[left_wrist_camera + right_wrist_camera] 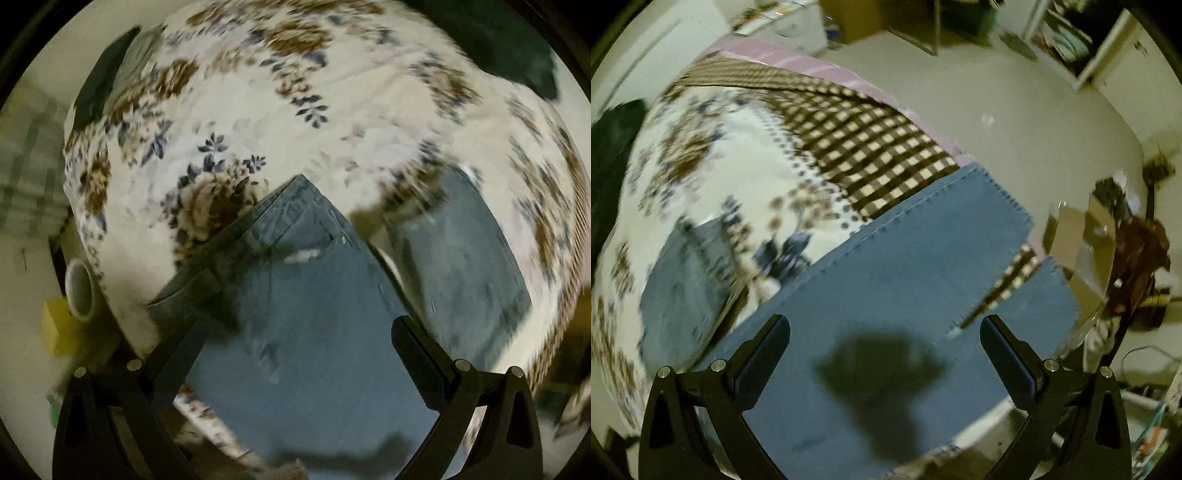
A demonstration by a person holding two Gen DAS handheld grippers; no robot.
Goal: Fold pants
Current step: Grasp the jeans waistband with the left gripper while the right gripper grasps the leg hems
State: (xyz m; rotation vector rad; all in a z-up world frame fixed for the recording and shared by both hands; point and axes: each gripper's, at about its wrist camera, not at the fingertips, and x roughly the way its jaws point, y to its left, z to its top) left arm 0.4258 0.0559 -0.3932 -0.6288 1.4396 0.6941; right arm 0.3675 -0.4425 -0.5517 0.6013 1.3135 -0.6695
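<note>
Nearest me, my left gripper [310,354] hangs with its black fingers spread wide, gripping nothing, over the blue denim pants [317,314]. My right gripper [886,350] is likewise spread and empty above the pant legs, casting a dark shadow on the cloth. The pants lie flat on the cream floral bedspread [258,110]. Beyond the hems runs a brown-and-cream checked border [864,147], then pale floor [1015,122].

A home bedroom: a bed under a floral blanket [332,92], cluttered shelves [1067,40] at one o'clock, cardboard boxes [1071,236] on the floor at three.
</note>
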